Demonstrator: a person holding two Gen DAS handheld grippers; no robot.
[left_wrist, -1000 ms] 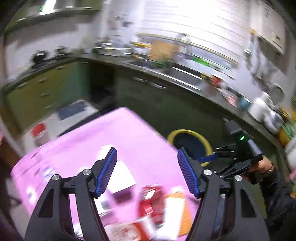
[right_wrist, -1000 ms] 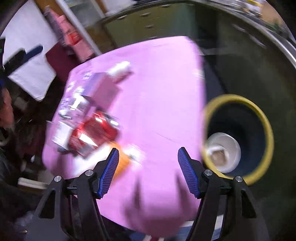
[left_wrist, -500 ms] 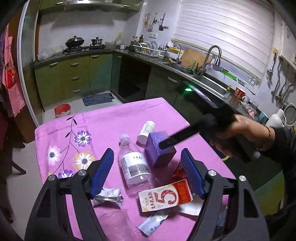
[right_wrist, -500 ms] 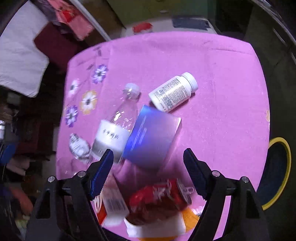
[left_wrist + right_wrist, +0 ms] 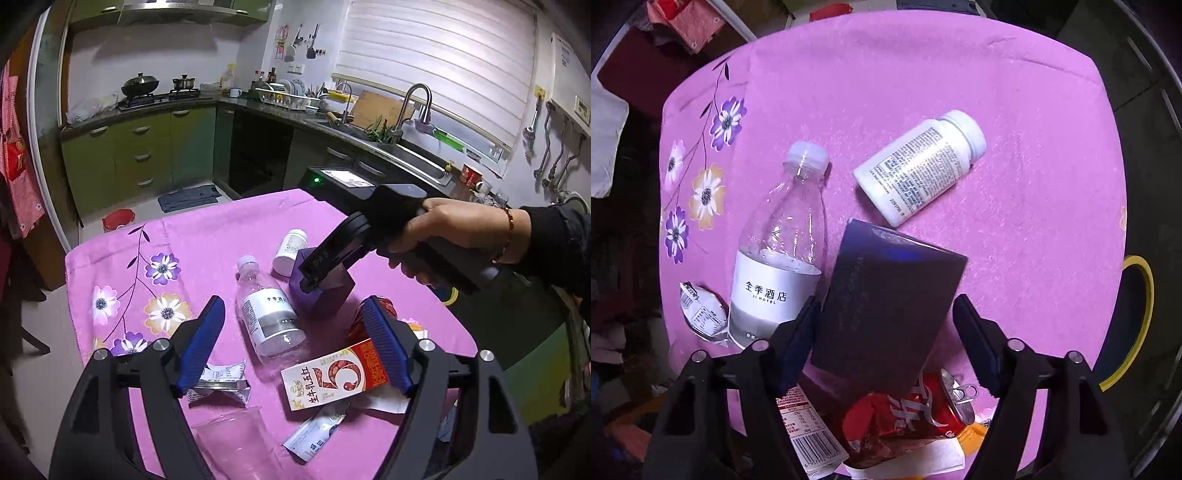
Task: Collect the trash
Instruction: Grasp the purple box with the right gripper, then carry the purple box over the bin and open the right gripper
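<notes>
At nine o'clock of the purple box (image 5: 886,306) lies the clear water bottle (image 5: 779,251), just beside it; my left tongs (image 5: 295,343) hang spread and empty over the desk (image 5: 923,66). My right tongs (image 5: 886,339) straddle the box, released, not yet gripping. If I close off-centre, I judge the box may twist out and knock the bottle or the red can (image 5: 916,410) at six o'clock. The yellow-rimmed bin (image 5: 1141,317) waits at three o'clock.
</notes>
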